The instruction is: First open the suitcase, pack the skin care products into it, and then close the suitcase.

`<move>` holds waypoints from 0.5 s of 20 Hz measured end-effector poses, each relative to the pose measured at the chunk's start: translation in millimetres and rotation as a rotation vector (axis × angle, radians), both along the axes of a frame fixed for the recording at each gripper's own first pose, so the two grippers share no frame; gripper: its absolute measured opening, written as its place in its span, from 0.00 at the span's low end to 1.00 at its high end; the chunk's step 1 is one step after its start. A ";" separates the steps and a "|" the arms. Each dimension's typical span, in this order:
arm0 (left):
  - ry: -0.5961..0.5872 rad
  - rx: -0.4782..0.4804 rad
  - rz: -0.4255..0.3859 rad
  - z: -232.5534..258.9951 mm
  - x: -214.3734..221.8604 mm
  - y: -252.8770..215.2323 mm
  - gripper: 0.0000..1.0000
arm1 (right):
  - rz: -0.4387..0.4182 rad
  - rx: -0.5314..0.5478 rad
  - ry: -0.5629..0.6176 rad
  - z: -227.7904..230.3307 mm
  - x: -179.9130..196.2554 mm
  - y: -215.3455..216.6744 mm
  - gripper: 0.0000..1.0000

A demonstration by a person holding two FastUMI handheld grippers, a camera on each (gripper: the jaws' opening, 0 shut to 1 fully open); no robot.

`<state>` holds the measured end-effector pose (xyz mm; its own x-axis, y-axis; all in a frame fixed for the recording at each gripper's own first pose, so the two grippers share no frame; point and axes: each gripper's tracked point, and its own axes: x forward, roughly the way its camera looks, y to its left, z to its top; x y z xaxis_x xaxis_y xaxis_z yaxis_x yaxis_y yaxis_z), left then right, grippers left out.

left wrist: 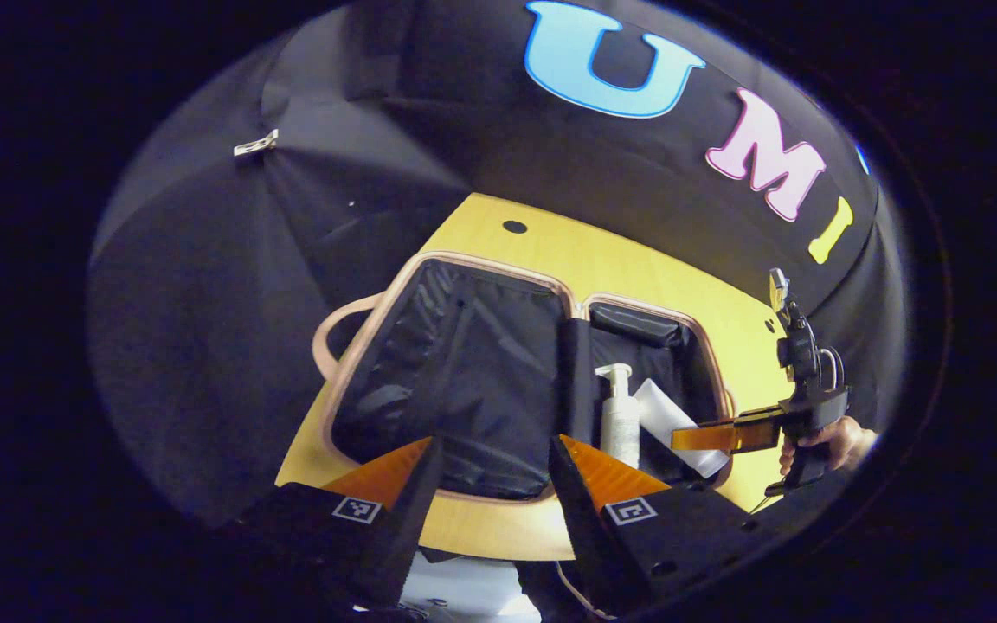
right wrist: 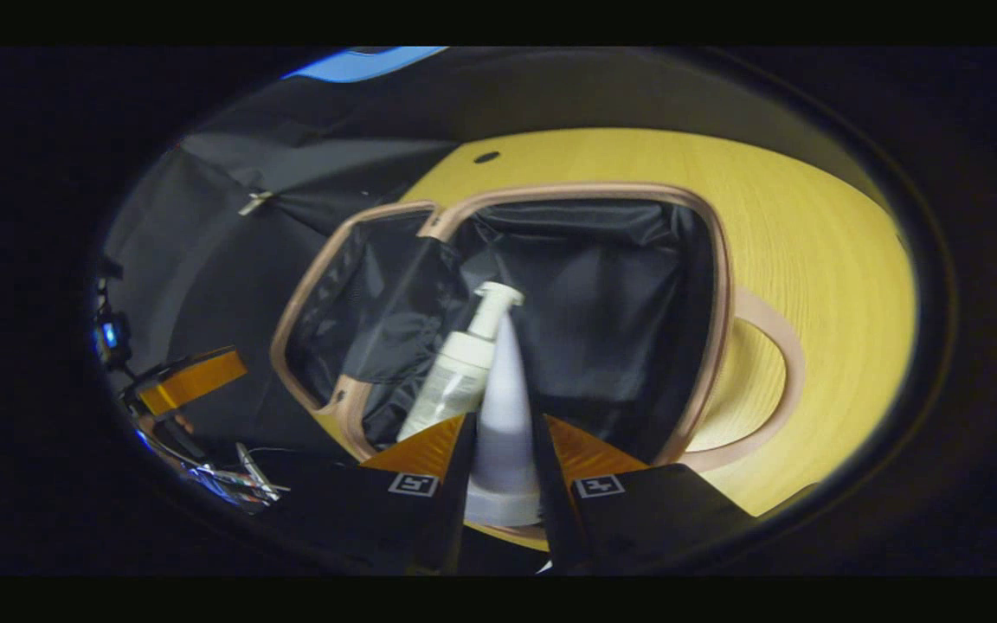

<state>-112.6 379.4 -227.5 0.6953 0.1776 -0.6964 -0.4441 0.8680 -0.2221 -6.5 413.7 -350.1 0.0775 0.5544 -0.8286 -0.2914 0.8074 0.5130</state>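
The suitcase (left wrist: 481, 260) lies open on the yellow table (left wrist: 637, 268), both black-lined halves facing up. A white pump bottle (left wrist: 618, 420) rests in its right half. Beside it lies a white tube (left wrist: 667, 411), with my right gripper (left wrist: 680, 437) shut on it and reaching in from the right. In the right gripper view the tube (right wrist: 505, 407) is pinched between the fingers of the right gripper (right wrist: 503, 424), pointing into the suitcase (right wrist: 719, 285) next to the pump bottle (right wrist: 455, 381). My left gripper (left wrist: 492, 450) hangs open over the suitcase's near edge, holding nothing.
A hand (left wrist: 836, 441) holds the right gripper at the table's right side. The suitcase handle (left wrist: 325, 333) sticks out on the left over the table edge. The left gripper (right wrist: 191, 381) shows far off in the right gripper view. The table (right wrist: 810, 260) is bare beyond the suitcase.
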 end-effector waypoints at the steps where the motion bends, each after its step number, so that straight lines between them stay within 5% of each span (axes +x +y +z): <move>1: 0.002 -0.011 0.022 -2.1 -9.6 8.2 0.78 | -0.019 -0.023 0.012 -5.2 -0.9 -0.2 0.42; 6: 0.036 -0.019 0.092 -22.6 -17.1 53.9 0.78 | -0.083 -0.038 0.007 -6.0 7.1 0.3 0.42; 10: 0.034 0.001 0.142 -22.3 5.7 108.7 0.78 | -0.083 0.056 -0.099 31.0 14.3 -4.8 0.73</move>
